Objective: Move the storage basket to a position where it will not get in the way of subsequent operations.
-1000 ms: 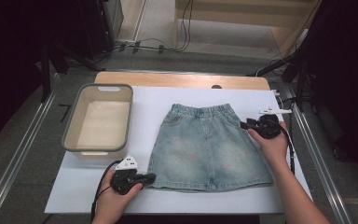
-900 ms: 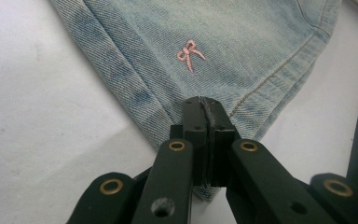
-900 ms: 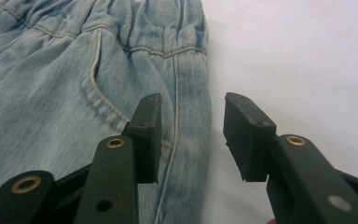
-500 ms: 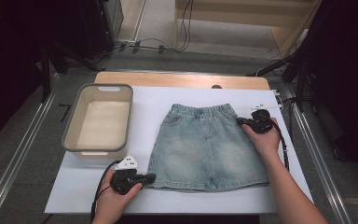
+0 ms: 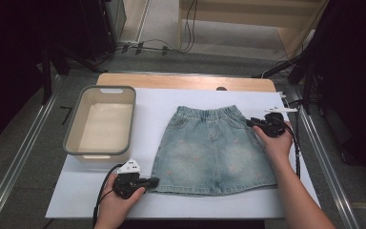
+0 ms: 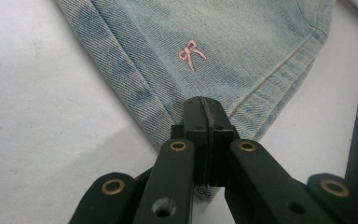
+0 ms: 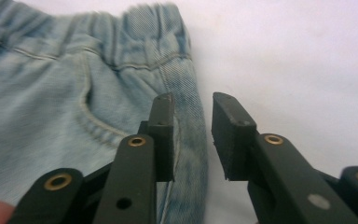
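- Skirt [image 5: 213, 145] lies flat on the table [image 5: 100, 191], beside the bin [image 5: 100, 121].
- My left tool [image 6: 204, 109] is clamped on the hem corner.
- My right tool [image 7: 193, 109] has just been opening; its jaws straddle the side seam by the waistband, not pinching.
- Risk: closing now may catch one layer only, so the skirt slips or bunches when lifted.

High view: above person's side, facing forward-down over worktop [image 5: 100, 200]. Gripper views: riding low, very close, along own fingers. All share denim skirt [image 5: 214, 148].
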`<state>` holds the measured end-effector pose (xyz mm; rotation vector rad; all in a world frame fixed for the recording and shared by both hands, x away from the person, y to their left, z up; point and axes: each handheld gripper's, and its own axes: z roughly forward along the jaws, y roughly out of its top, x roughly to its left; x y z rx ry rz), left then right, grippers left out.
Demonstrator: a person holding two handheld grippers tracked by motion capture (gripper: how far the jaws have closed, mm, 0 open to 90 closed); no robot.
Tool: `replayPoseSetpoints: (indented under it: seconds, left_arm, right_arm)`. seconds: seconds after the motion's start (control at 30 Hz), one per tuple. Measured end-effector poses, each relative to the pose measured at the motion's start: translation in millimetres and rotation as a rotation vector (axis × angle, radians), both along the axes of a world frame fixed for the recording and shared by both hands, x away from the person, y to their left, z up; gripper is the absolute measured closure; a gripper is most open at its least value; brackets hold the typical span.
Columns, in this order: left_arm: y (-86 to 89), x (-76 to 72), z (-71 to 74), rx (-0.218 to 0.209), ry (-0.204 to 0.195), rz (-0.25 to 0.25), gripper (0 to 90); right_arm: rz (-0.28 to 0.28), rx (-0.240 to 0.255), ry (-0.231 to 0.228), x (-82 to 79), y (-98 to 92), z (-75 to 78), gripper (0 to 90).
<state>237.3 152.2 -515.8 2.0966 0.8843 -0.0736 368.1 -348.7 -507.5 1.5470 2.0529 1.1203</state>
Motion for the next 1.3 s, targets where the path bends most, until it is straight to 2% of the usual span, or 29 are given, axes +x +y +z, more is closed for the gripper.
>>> replayPoseSetpoints:
  seconds: [0.1, 0.2, 0.3, 0.43, 0.5, 0.63, 0.73, 1.0, 1.1, 1.2, 1.3]
  left_arm:
    - [0.0, 0.3, -0.2, -0.003, 0.002, 0.001, 88.3]
    - [0.1, 0.5, -0.3, -0.005, 0.006, 0.003, 88.3]
    - [0.4, 0.7, -0.3, -0.004, 0.007, 0.001, 88.3]
    - [0.5, 0.4, -0.5, -0.004, 0.005, 0.001, 88.3]
    - [0.5, 0.3, -0.5, -0.005, 0.006, 0.002, 88.3]
    - [0.4, 0.0, -0.5, -0.003, 0.002, 0.001, 88.3]
    - [0.2, -0.4, -0.4, -0.002, -0.002, 0.001, 88.3]
    - [0.0, -0.9, -0.2, 0.001, -0.005, 0.002, 88.3]
    - [-0.1, -1.1, -0.2, 0.001, -0.006, 0.003, 88.3]
    - [-0.1, -1.0, -0.2, 0.002, -0.006, 0.003, 88.3]
    - [-0.2, -1.2, -0.2, 0.002, -0.007, 0.004, 88.3]
  right_arm:
    - [-0.014, 0.009, -0.005, -20.9, -8.9, 8.0, 69.1]
    - [-0.022, 0.002, 0.009, -46.1, -16.3, 6.7, 70.2]
    - [-0.029, -0.036, 0.016, -71.9, -20.3, 3.1, 71.3]
    - [-0.020, -0.064, 0.014, -95.1, -21.8, 0.0, 71.9]
    - [-0.022, -0.031, 0.022, -106.7, -24.4, -5.3, 72.0]
    - [-0.018, 0.014, 0.056, -119.4, -28.0, -13.6, 72.0]
    - [-0.018, 0.018, 0.057, -126.0, -29.5, -12.3, 71.8]
    - [0.001, -0.018, 0.085, -140.8, -20.5, -16.7, 68.2]
    - [-0.004, -0.054, 0.067, -144.0, -14.6, -17.6, 67.4]
    - [-0.025, -0.093, 0.057, -145.6, -10.7, -17.7, 75.3]
    - [-0.022, -0.069, 0.070, -144.6, -12.4, -17.2, 84.6]
